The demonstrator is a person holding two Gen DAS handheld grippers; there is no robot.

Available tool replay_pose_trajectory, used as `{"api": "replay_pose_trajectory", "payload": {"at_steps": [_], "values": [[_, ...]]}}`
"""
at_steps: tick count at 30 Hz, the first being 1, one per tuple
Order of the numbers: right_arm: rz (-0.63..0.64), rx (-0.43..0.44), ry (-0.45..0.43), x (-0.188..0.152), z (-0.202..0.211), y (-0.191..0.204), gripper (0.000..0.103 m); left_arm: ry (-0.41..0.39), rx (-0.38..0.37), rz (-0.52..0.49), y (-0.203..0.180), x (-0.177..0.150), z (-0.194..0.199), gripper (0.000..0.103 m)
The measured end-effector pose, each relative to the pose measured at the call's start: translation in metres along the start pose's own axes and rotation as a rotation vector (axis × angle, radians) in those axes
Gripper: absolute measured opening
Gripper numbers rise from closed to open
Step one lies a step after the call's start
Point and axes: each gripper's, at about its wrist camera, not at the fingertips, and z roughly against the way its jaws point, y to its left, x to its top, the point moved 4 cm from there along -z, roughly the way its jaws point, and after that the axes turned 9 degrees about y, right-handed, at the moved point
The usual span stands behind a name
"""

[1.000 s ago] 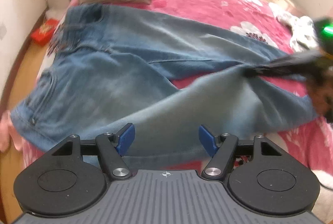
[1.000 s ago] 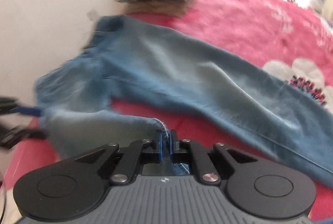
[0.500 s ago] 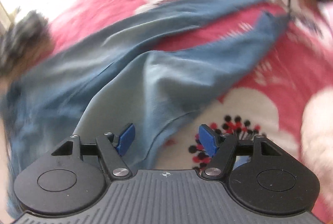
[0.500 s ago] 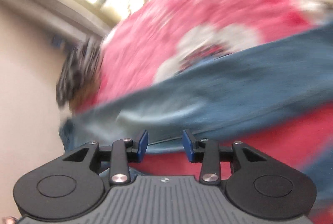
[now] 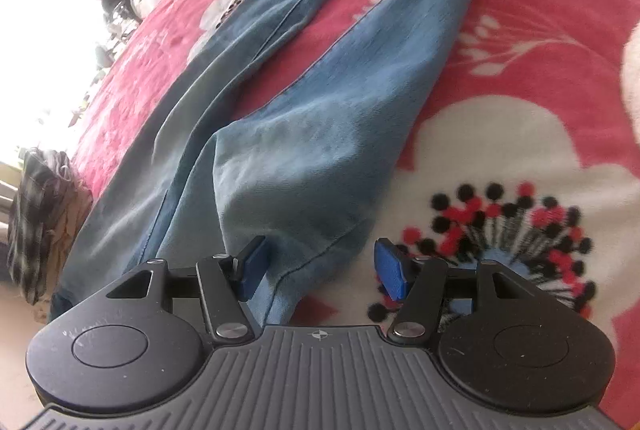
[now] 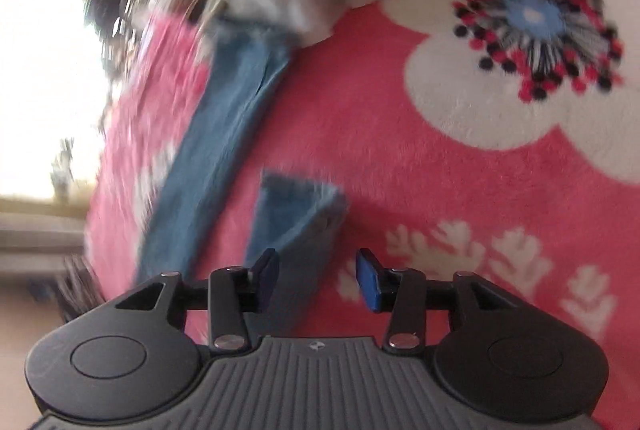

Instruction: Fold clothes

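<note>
Denim jeans [image 5: 304,150], one pair; two hand-held grippers, both gaping.

A bed covered by a pink blanket [image 5: 520,42] with white flowers fills the room; bright daylight pours from a window [image 5: 36,30] at left, washing out detail.

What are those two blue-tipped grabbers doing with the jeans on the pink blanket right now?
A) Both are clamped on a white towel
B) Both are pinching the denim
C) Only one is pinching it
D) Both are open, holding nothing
D: the left gripper and the right gripper both show their blue pads spread apart, with the jeans lying loose on the blanket.
</note>
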Motion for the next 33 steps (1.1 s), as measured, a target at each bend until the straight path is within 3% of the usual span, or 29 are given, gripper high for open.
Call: {"api": "replay_pose_trajectory", "payload": {"at_steps": [3,5,9,13,15,18,21,22,24,28,33], "values": [[-0.084,0.028,0.002,0.015,-0.021,-0.009,0.039,-0.008,0.006,0.042,0.002,0.005,-0.004,0.053],[-0.094,0.042,-0.008,0.018,-0.025,-0.008,0.014,-0.022,-0.003,0.079,0.005,0.006,-0.002,0.048],[-0.078,0.08,-0.096,0.0,0.009,0.009,0.011,-0.044,-0.036,0.119,0.01,0.006,0.007,0.04],[-0.144,0.066,-0.104,-0.024,0.057,0.029,0.011,-0.074,-0.095,0.154,0.017,0.005,0.021,0.04],[-0.12,0.063,-0.09,-0.02,0.06,0.048,0.012,-0.087,-0.102,0.157,0.022,0.006,0.024,0.041],[0.012,0.047,-0.054,0.006,0.035,0.091,0.016,-0.058,-0.111,0.184,0.032,0.01,0.013,0.041],[0.125,-0.011,-0.038,0.032,-0.01,0.122,0.038,0.002,-0.169,0.241,0.04,0.012,-0.004,0.046],[0.159,-0.022,-0.055,0.037,-0.016,0.126,0.039,0.018,-0.19,0.262,0.042,0.012,-0.009,0.046],[0.179,-0.005,-0.085,0.038,-0.014,0.125,0.04,0.015,-0.195,0.274,0.045,0.012,-0.011,0.047],[0.184,0.114,-0.12,0.016,0.009,0.095,0.04,0.006,-0.17,0.277,0.046,0.011,-0.014,0.049],[0.164,0.05,-0.096,0.003,-0.002,0.065,0.042,0.026,-0.184,0.35,0.053,0.01,-0.016,0.049]]}}
